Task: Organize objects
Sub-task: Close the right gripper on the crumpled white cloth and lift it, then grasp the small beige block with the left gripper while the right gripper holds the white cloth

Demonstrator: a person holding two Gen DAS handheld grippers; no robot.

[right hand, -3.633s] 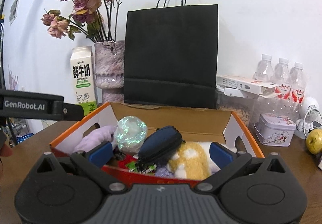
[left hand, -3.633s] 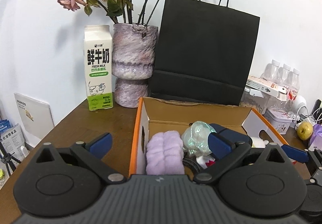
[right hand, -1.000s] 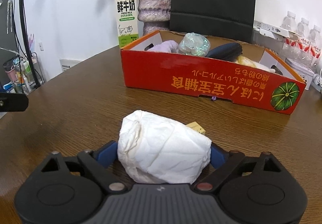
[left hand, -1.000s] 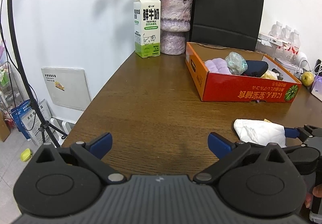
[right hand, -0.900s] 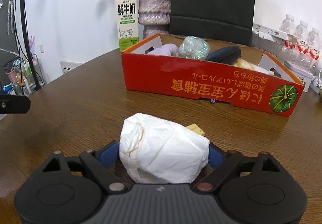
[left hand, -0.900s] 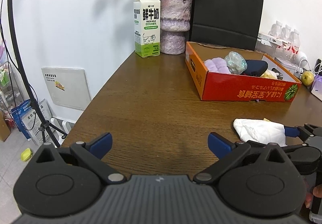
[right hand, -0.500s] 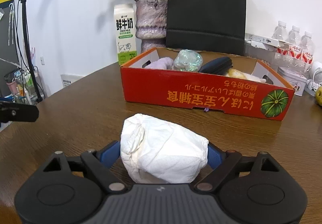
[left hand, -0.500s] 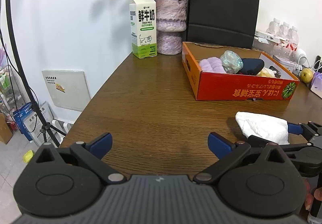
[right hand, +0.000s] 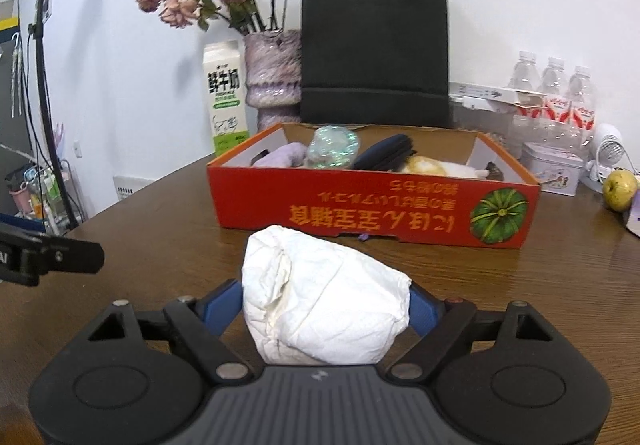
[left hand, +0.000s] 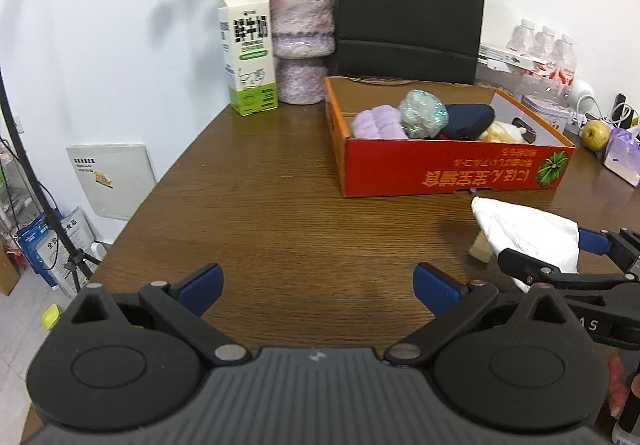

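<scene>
- White paper bundle [right hand: 320, 305] sits between the blue pads of the right tool [right hand: 326, 305], low over the wooden tabletop [left hand: 280, 213], just in front of the red cardboard box [right hand: 372, 213]
- Right tool: its jaws are closing on the bundle – both pads already press its sides, so I judge it gripped; from the left wrist view the bundle's front end looks clear of the wood
- Left tool [left hand: 318, 287]: jaws spread wide with nothing between them, hanging over bare tabletop to the left of the bundle
- Handling, as a judgement: the bundle looks light and soft, crumpled paper or tissue that dents under the pads; squeezing across its broad middle, as now, seems the best hold, since an end would likely fold or slip out
- Surface is matte and creased, so it should not be slippery; what it wraps, if anything, cannot be told
- A small tan block [left hand: 482, 251] lies on the wood just under the bundle's near edge – whether it belongs to the bundle I cannot tell
- Box: stiff printed card with orange rims, open on top, already holding a fluffy lilac cloth [left hand: 378, 123], a glittery crinkled ball [left hand: 424, 115], a dark blue pouch [left hand: 468, 121] and a yellowish plush
- Behind stand a milk carton [left hand: 248, 53], a mottled purple vase and a black paper bag
</scene>
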